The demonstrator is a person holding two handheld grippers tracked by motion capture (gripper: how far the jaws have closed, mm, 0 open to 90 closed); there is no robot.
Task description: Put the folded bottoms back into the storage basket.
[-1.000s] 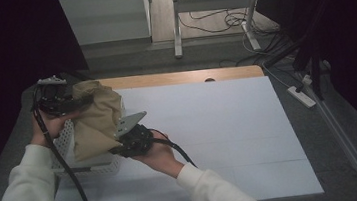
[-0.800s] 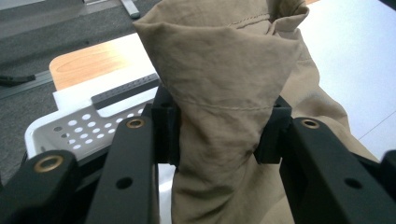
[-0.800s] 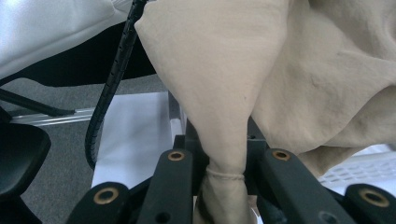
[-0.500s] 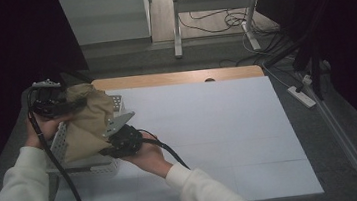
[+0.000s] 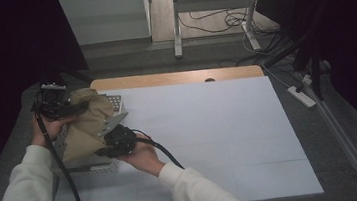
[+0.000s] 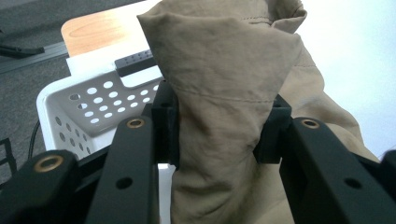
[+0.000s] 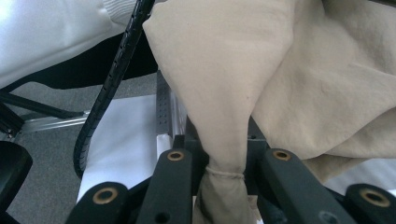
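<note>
**Tan cloth carried left, now hanging over the basket**

Since a second ago I have swung both grippers leftward: the right gripper [image 5: 107, 149] has moved in from the open white surface [image 5: 209, 127] to the near right corner of the white basket [image 5: 89, 166], and the left gripper [image 5: 73, 109] has drawn back toward the far left edge. The cloth went with them and now covers more of the basket.

My right gripper's jaws are clamped on a hemmed corner of the tan cloth [image 7: 224, 102], narrow, with the fabric bunched between them. Farther off, my left gripper's jaws pinch a thicker fold of the same cloth [image 6: 224, 93], which rises above them in a rumpled peak. The cloth is soft, creased, stitched along its edges, and stretched between the two grippers above the perforated basket [image 6: 93, 105] at the surface's left side.
</note>
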